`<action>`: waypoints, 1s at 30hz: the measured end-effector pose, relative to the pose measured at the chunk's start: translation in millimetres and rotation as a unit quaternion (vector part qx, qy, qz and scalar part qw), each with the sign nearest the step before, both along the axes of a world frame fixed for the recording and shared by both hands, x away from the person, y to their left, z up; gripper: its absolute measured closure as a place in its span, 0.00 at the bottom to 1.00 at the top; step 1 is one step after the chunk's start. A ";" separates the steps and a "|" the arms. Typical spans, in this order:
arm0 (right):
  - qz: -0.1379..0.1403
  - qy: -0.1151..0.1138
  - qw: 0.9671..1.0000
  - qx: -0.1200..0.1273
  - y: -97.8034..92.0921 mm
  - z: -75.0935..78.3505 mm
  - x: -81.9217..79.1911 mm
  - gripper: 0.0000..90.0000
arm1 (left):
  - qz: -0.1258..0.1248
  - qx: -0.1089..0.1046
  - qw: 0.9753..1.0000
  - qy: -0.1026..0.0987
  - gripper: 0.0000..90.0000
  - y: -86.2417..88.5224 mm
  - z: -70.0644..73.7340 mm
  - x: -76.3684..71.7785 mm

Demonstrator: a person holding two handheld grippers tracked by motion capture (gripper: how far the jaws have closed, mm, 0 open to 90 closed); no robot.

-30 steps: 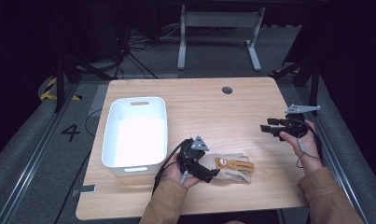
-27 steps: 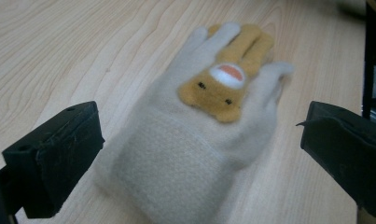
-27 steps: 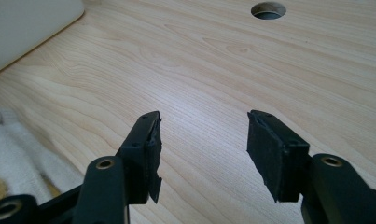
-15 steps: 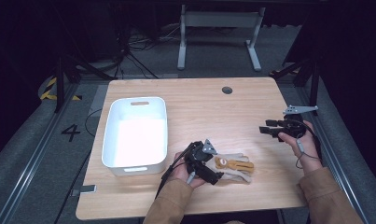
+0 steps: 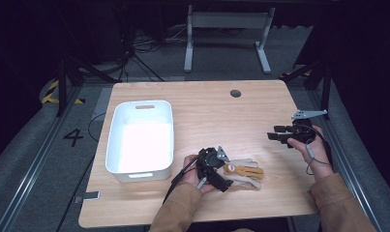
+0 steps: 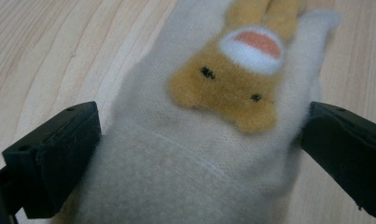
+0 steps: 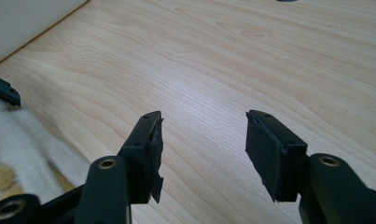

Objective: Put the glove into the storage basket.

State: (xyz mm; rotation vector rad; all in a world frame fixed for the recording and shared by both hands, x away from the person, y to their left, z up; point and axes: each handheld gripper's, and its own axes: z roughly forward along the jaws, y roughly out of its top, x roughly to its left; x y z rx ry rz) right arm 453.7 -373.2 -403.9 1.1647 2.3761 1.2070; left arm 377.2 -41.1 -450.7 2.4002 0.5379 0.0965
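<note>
Glove (image 5: 242,173): task item, though not the biggest thing here; cream knit with an orange animal face, lying flat on the table near the front edge, just right of the bin, fingers pointing right.
Table (image 5: 207,106): largest item; pale wood, with one dark round port near the far edge.
Bin (image 5: 116,145): white, open-topped, on the left half of the table; nothing visible inside.
Left gripper (image 6: 199,140): at the cuff end of the glove; jaws stand wide, one either side of the cuff, pads touching or just beside the fabric. The fabric between them looks unpinched, so no firm grip is judged made. In the high view it sits over the glove's left end (image 5: 213,170).
Right gripper (image 7: 202,149): jaws apart and holding nothing, above bare wood; in the high view it hangs near the right edge (image 5: 276,136), well apart from the glove.
Progress: judged early. Approach to the glove is done; closing on it, lifting and, probably, placing it in the bin are left.
</note>
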 end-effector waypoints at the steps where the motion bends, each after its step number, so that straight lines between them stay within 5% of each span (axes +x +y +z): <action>1: 0.001 0.000 1.000 0.000 0.2 -0.1 -0.1 0.52 | -0.001 0.001 1.000 -0.001 0.00 -0.8 -0.7 0.1; 16: 0.005 0.012 1.000 0.016 1.7 -0.5 -0.1 0.52 | -0.016 0.045 0.999 -0.006 0.00 -9.2 -11.6 0.2; 24: 0.007 0.015 1.000 0.016 1.8 -1.1 0.2 0.52 | -0.018 0.049 0.999 -0.008 0.00 -8.8 -11.6 0.7; 30: 0.006 0.019 1.000 0.021 1.7 -2.1 0.8 0.52 | -0.012 0.071 0.997 -0.001 0.02 -13.6 -7.5 1.4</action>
